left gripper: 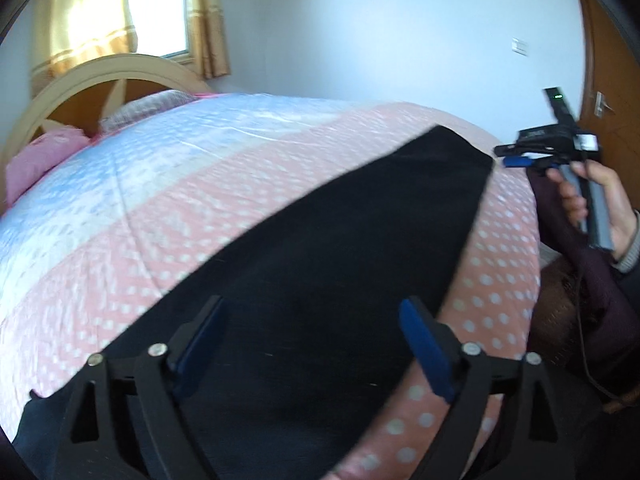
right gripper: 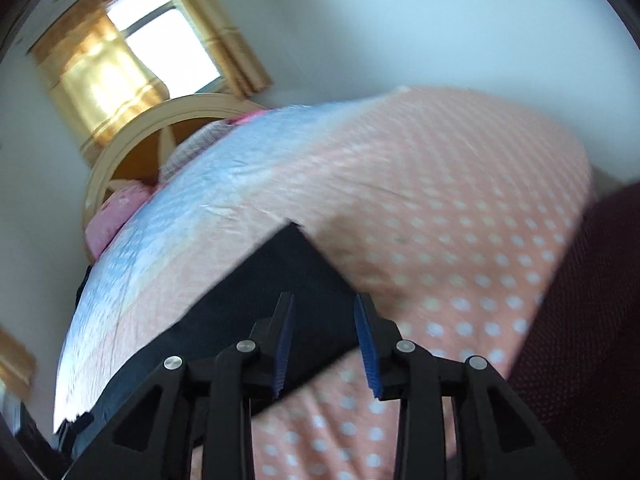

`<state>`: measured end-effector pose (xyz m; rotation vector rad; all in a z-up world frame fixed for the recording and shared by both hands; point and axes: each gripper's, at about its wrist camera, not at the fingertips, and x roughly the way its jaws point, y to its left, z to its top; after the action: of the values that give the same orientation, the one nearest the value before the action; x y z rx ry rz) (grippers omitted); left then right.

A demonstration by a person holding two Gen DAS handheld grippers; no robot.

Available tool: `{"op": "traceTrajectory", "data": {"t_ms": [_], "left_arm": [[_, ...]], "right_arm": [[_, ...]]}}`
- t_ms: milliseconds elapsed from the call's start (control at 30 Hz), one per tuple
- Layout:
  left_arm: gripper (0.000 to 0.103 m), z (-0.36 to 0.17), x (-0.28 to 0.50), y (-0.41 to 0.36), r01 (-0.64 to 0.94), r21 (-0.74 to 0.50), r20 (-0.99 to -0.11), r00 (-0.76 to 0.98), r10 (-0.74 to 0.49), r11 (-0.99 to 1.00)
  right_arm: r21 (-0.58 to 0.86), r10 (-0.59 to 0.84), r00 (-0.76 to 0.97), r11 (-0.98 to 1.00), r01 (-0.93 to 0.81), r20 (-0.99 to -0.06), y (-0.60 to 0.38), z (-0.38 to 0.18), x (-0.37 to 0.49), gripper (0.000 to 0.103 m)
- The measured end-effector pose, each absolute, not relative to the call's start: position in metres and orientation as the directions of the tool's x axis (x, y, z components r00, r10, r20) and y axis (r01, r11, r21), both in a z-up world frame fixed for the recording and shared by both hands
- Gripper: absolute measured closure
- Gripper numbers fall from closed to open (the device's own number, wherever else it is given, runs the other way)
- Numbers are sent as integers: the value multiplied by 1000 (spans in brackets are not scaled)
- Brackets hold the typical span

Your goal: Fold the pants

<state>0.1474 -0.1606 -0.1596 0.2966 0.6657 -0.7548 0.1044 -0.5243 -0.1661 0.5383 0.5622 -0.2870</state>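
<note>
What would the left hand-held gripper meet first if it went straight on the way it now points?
Most likely the black pants spread on the bed. The left hand-held gripper is open and angled down over the dark cloth, with nothing between. Depth is hard to judge.

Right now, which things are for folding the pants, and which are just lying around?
For the job:
- black pants, spread flat on the bed
- left gripper, open above them
- right gripper, open, holding nothing

Just there:
- dotted pink bedspread
- pink pillow
- curtains
</note>
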Motion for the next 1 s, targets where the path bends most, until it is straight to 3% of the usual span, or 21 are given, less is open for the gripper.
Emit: {"op": "traceTrajectory", "data": {"t_ms": [67, 200, 400, 667, 833, 1000], "left_arm": [[12, -163, 152, -161, 701, 16, -668, 538, -514, 713], [12, -175, 157, -169, 684, 36, -703, 536, -468, 728], [12, -184, 163, -168, 676, 2, -735, 501, -458, 737], [8, -185, 166, -165, 675, -15, -741, 488, -461, 738], [8, -177, 158, -152, 668, -6, -707, 524, -476, 744], [8, -163, 158, -115, 606, -22, -654, 593, -469, 795]], "right_arm": [[379, -64, 833, 869, 317, -550, -505, -157, 119, 64], [376, 30, 841, 902, 210, -541, -481, -158, 151, 61], [368, 42, 747, 887, 278, -664, -484, -199, 175, 61], [324, 64, 748, 923, 207, -661, -484, -202, 162, 61], [451, 39, 820, 850, 273, -571, -512, -188, 125, 50], [514, 5, 806, 773, 373, -592, -555, -195, 107, 49]]}}
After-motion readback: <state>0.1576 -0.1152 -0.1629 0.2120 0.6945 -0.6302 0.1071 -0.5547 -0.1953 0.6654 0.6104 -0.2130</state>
